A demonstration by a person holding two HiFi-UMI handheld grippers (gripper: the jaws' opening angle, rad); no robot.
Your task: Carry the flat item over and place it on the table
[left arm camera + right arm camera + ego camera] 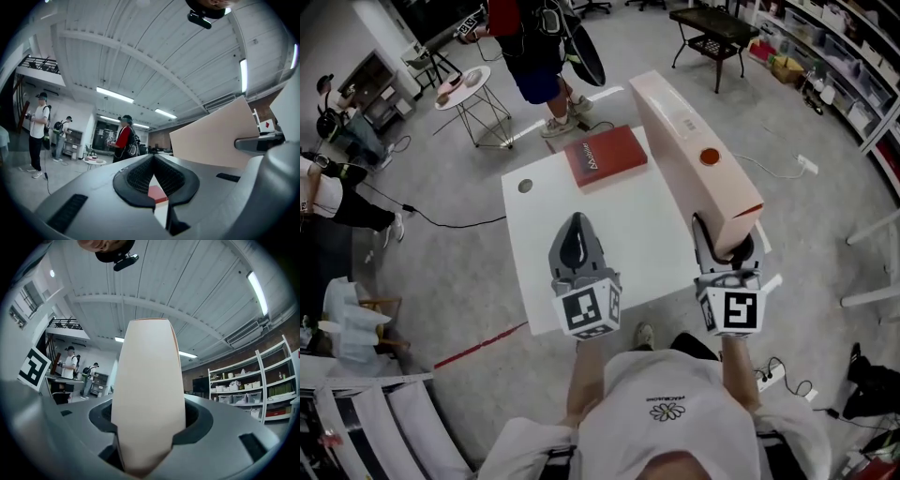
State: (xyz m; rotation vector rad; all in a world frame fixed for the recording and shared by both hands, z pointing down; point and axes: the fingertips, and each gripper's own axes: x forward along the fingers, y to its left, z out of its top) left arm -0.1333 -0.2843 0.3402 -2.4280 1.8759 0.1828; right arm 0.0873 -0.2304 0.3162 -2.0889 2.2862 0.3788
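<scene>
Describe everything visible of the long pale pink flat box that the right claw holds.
The long pale pink flat box looks like smooth closed cardboard, with a round orange sticker and a small white label on its broad face and an orange-red strip at its near end. It is held on edge, stretching away from the person above the square white table's right side. Only the right claw visibly touches it, clamped on its near end.

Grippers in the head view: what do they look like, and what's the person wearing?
The left gripper and right gripper are grey shells with black-padded tongs; each carries a white cube with black square markers. The person wears a white short-sleeved T-shirt with a flower print.
</scene>
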